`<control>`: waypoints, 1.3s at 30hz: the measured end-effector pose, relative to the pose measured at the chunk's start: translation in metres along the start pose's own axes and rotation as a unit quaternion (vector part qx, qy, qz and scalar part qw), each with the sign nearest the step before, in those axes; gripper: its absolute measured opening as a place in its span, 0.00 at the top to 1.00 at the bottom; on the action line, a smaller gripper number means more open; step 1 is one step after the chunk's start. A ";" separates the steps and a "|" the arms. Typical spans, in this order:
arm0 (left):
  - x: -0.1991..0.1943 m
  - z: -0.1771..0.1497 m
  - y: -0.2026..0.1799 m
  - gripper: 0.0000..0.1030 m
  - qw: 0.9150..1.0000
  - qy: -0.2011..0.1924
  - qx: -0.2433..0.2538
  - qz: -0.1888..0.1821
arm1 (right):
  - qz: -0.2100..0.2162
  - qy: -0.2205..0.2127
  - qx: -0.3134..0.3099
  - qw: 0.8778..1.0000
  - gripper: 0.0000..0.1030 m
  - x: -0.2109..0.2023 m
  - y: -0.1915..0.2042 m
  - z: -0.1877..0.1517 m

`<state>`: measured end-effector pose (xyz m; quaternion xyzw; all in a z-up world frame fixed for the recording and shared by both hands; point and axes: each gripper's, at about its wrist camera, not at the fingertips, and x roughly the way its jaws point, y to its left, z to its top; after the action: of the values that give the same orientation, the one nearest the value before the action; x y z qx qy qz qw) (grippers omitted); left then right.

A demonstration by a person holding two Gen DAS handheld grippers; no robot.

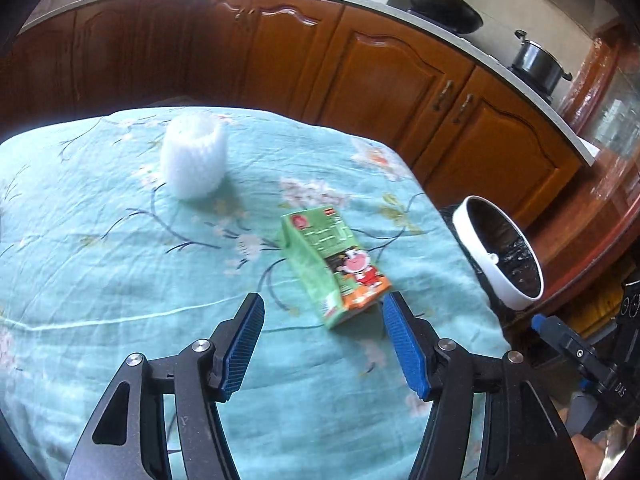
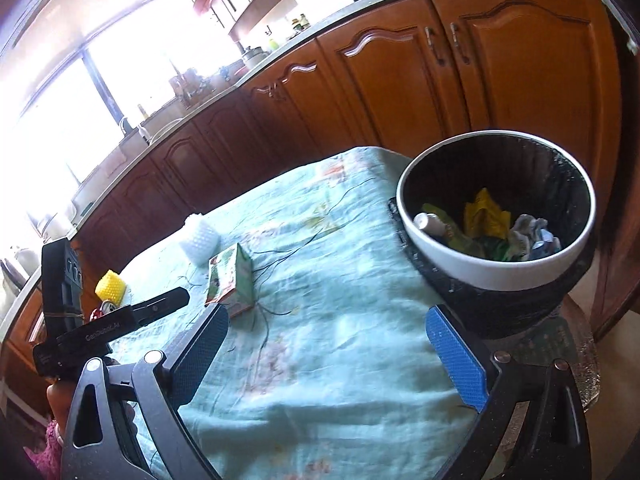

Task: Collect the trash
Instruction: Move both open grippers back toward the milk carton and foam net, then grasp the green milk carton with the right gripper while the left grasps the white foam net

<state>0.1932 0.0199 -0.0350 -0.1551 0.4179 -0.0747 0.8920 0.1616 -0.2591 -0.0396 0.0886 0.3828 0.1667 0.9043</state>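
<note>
We are picking up trash from a table with a blue-green flower cloth (image 1: 120, 280), and the next piece looks like the green carton (image 1: 334, 266). It is lying on its side near the table's right edge, close to the bin (image 2: 496, 216). Our left gripper (image 1: 324, 320) is pointing down at the carton with its blue pads partly apart and nothing between them; the carton's near end is sitting just past the tips. Our right gripper (image 2: 328, 344) is hanging over bare cloth beside the bin, wide open and holding nothing. To do this well, we are thinking the left gripper should go a bit further so the pads sit on the carton's two long sides, then squeeze softly, because a thin carton may crush or leak. The cloth is soft and wrinkly, so we should not dig the tips in or we may drag it. Then it is a short trip to the bin, which already has a yellow wrapper and other trash in it. A white foam net (image 1: 192, 156) and a yellow one (image 2: 110, 286) are waiting too. The carton is showing a cartoon figure in red, but its words are too blurry to read. The left gripper's side reads "GenRobot.AI", and the right one's reads "DAS".
</note>
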 end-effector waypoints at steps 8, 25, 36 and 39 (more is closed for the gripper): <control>-0.030 -0.003 0.042 0.40 0.999 -0.011 -0.028 0.036 | 0.024 0.025 -0.030 0.999 0.03 0.021 0.034 -0.011; -0.012 0.020 0.082 0.36 0.997 -0.010 -0.046 0.056 | 0.044 0.079 -0.110 0.990 0.03 0.084 0.097 -0.002; 0.040 0.077 0.086 0.31 0.997 -0.010 -0.020 0.067 | 0.033 0.101 -0.149 0.983 0.07 0.135 0.118 0.013; 0.058 0.094 0.088 0.31 0.997 -0.016 -0.015 0.077 | 0.026 0.112 -0.162 0.980 0.22 0.149 0.123 0.014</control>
<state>0.3024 0.1070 -0.0501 -0.1367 0.4153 0.0032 0.8993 0.2403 -0.0899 -0.0931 -0.0680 0.4473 0.2587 0.8535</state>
